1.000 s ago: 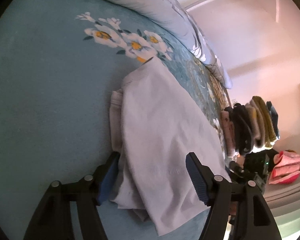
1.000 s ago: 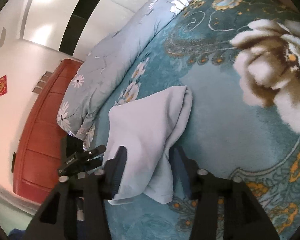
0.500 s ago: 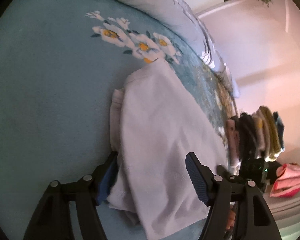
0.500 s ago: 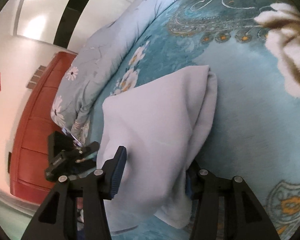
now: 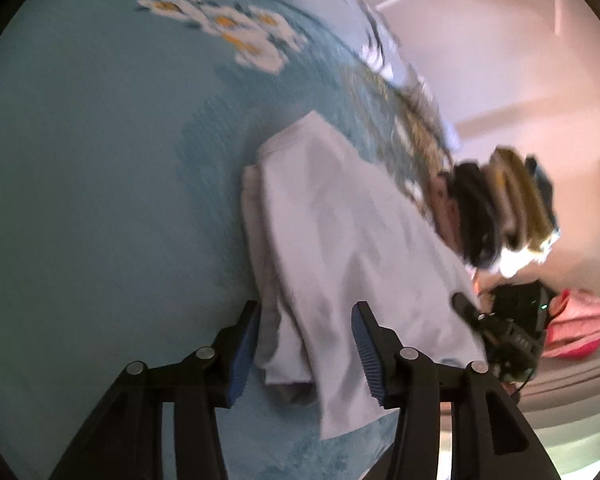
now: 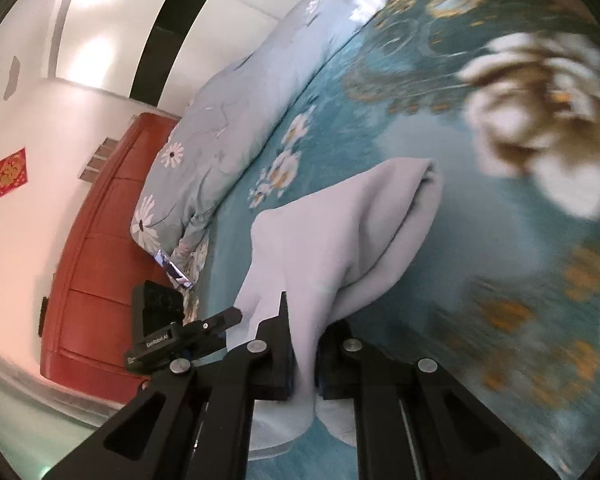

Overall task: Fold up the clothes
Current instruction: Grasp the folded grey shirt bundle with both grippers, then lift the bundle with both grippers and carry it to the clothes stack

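A pale grey folded garment (image 5: pixel 340 240) lies on a teal bed cover (image 5: pixel 100 200) printed with white flowers. In the left wrist view the garment runs from the centre toward 5 o'clock, its near corner draped between the two blue-padded fingers of the left claw (image 5: pixel 304 348). Those fingers stand apart, one on each side of the cloth — neither pad visibly presses it. At 3 o'clock, blurred, a stack of folded clothes (image 5: pixel 504 208) in dark, tan and olive tones sits beyond the garment, with a pink item (image 5: pixel 576 328) lower at 4 o'clock, past the bed's edge.

In the right wrist view the same garment (image 6: pixel 340 240) rises from 6 o'clock toward the centre, bunched into soft folds. The right claw (image 6: pixel 304 364) is closed tight on the cloth's near edge, the fabric pinched between its black fingers and hanging below them. At 10 o'clock a light blue floral quilt (image 6: pixel 228 120) lies along the bed's far side, beside a red wooden headboard (image 6: pixel 100 260). The left claw's body appears at 8 o'clock.
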